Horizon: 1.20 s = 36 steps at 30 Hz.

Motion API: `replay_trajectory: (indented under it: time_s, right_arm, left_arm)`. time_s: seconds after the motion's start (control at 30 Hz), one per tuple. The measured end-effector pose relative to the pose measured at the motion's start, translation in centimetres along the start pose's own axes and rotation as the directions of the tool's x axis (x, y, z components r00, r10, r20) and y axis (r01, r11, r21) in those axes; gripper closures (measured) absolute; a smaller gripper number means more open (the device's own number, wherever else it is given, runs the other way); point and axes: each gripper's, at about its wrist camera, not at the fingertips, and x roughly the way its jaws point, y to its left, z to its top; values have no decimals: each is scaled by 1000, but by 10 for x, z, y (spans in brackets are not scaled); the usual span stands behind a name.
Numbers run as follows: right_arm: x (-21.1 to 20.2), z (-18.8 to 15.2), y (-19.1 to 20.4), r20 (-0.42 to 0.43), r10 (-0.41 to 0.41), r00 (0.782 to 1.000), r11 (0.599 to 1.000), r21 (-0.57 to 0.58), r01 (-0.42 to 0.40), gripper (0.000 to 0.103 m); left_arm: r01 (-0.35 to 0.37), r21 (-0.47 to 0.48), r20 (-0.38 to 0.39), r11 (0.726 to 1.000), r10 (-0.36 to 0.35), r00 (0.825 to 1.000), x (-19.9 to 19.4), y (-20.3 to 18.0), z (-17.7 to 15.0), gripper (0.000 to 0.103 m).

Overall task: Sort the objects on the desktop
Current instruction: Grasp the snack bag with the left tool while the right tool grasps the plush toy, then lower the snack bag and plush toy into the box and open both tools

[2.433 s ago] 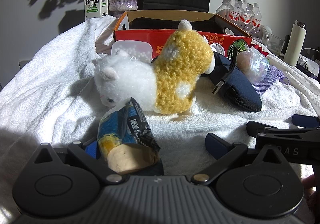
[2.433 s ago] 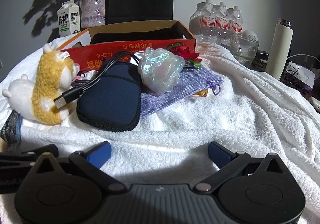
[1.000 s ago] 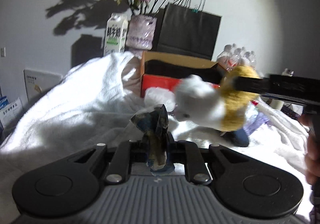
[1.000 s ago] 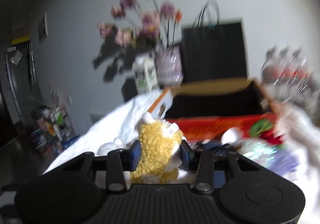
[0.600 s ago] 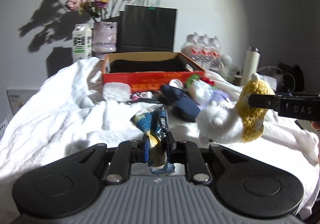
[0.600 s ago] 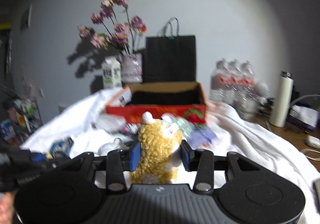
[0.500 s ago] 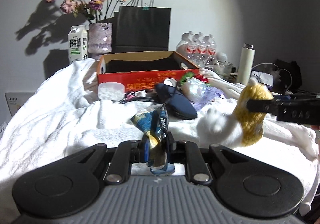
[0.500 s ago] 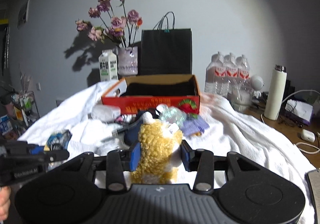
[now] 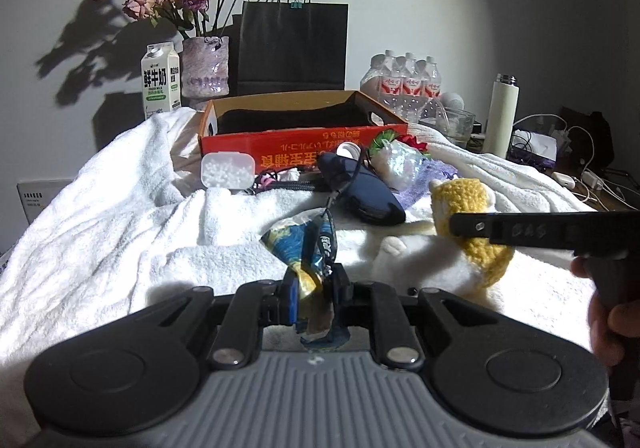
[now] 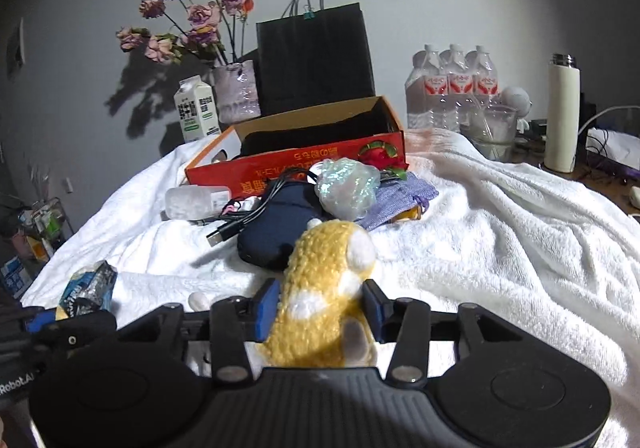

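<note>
My left gripper (image 9: 314,294) is shut on a crumpled blue snack wrapper (image 9: 306,248), held just above the white towel (image 9: 120,207). The wrapper also shows in the right wrist view (image 10: 86,290). My right gripper (image 10: 320,308) is closed around a yellow and white plush toy (image 10: 328,288), which rests low on the towel. The jaws look slightly wider than before. In the left wrist view the plush (image 9: 468,232) lies at the right under the right gripper's finger (image 9: 520,230). An open red cardboard box (image 9: 304,139) stands behind the clutter.
In front of the box lie a dark blue pouch (image 10: 280,228), USB cables (image 10: 240,224), an iridescent wrapped item (image 10: 346,193), a purple drawstring bag (image 10: 400,197) and a clear container of white beads (image 9: 228,169). Behind stand a milk carton (image 9: 160,81), flower vase (image 9: 206,65), black paper bag (image 9: 292,43), water bottles (image 10: 452,91) and a thermos (image 10: 562,115).
The right gripper has lowered the plush toy onto the towel near the front and its jaws have widened slightly. The left gripper still holds the wrapper, hardly moved.
</note>
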Motion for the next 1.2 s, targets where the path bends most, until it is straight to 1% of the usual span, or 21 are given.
replay_trajectory:
  time_s: [0.07,0.17,0.23,0.37,0.47,0.5,0.53,0.6,0.63,0.7,0.77,0.83,0.9,0.93,0.97,1.0,1.03,1.07,1.13,1.17,1.2]
  right_arm:
    - [-5,7,-4,19,17,1000,999,31,-18,68]
    - [-11,21,-5,68,-1,998,1000,23,-1,69]
    - [-12,35,-9,93,14,996,1000,26,-16,69]
    - [3,76,-12,108,45,993,999,-2,-45,69]
    - [29,115,-12,115,51,992,998,-34,-48,69]
    - [40,130,-11,113,57,992,998,-43,-52,69]
    - [54,144,-12,104,58,993,997,-52,-52,69]
    - [84,171,-11,80,48,996,996,-75,-42,69]
    - [101,184,-10,66,41,997,996,-78,-36,69]
    - [135,209,-11,15,26,1000,997,-68,-25,69]
    - [169,230,-10,-30,7,1000,998,-55,-8,69]
    - [206,245,-9,-92,-15,996,999,-48,10,69]
    - [242,254,-5,-155,-66,986,996,-67,56,69]
    - [260,255,-3,-189,-111,976,991,-95,94,69]
    - [276,255,0,-224,-160,961,984,-118,136,69]
    - [288,254,2,-252,-193,948,977,-139,162,69]
    - [297,252,5,-273,-217,937,972,-155,179,69]
    - [306,251,7,-288,-242,927,964,-179,196,69]
    - [316,244,8,-302,-304,903,945,-218,245,73]
    - [319,242,7,-310,-319,895,940,-224,257,73]
    - [320,240,6,-310,-331,891,937,-222,270,72]
  left_arm:
    - [-9,-4,20,1000,9,1000,1,4,6,87]
    - [-21,-11,48,1000,21,999,8,13,21,87]
    - [-28,-16,60,999,29,998,16,21,35,87]
    - [-13,1,78,1000,13,997,42,36,76,87]
    - [-15,19,80,1000,14,997,76,44,110,87]
    - [-3,18,66,1000,2,998,91,48,121,87]
    - [-7,-3,44,1000,7,999,107,54,133,87]
    - [-7,-32,-20,999,6,1000,144,65,155,87]
    - [-29,-59,-39,998,27,999,161,71,165,87]
    - [-27,-82,-94,996,20,995,197,80,185,87]
    - [-69,-107,-132,992,55,990,231,88,201,87]
    - [-100,-88,-177,991,83,981,264,90,210,87]
    - [-159,-54,-185,986,146,972,291,91,211,87]
    - [-183,-51,-191,982,170,967,300,94,209,87]
    - [-194,-62,-222,979,176,959,308,96,209,87]
    - [-173,-74,-271,982,147,951,318,97,209,87]
    - [-139,-63,-319,988,112,941,325,97,208,87]
    - [-133,-21,-354,991,117,928,331,93,205,87]
    - [-151,40,-398,988,154,904,337,89,199,87]
    - [-150,39,-411,988,153,899,338,89,197,86]
    - [-148,34,-419,988,148,896,339,90,195,82]
